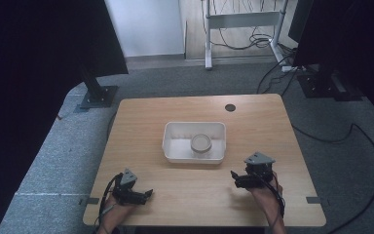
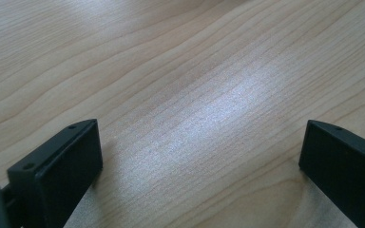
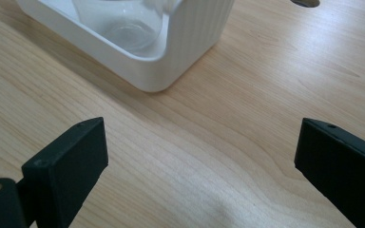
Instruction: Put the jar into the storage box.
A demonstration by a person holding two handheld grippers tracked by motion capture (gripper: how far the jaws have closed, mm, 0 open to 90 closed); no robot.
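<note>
Centrally on the bench [image 1: 141, 117] sits one white rectangular tray [image 1: 194, 154], with ribbed outer walls as seen in the right gripper view. Inside it stands one clear glass jar [image 1: 201, 143], right of the tray's middle, its mouth facing up; whether it touches the tray wall I cannot tell.

One wooden bench, light grain, carries everything. One dark round hole [image 1: 230, 107] lies in its top near the far edge, beyond the tray and apart from it.

Two hand-held grippers, both near the person's edge of the bench. Left hand-held gripper [image 1: 148, 193] lies at the near left corner, well apart from the tray, jaws pointing toward the right; its own view shows the two black jaws spread wide over bare wood, nothing between them. Right hand-held gripper [image 1: 233, 176] sits near the tray's near right corner, not touching it, jaws pointing left; in its own view the jaws stand wide apart with bare wood between them and the tray corner just beyond. Each carries one grey three-cornered plate on top.

Two forearms enter from the bottom of the high view, one hand on each gripper.

Around the bench: grey carpet, loose black cables at right, one white metal frame at the far wall, dark stands at both sides.
</note>
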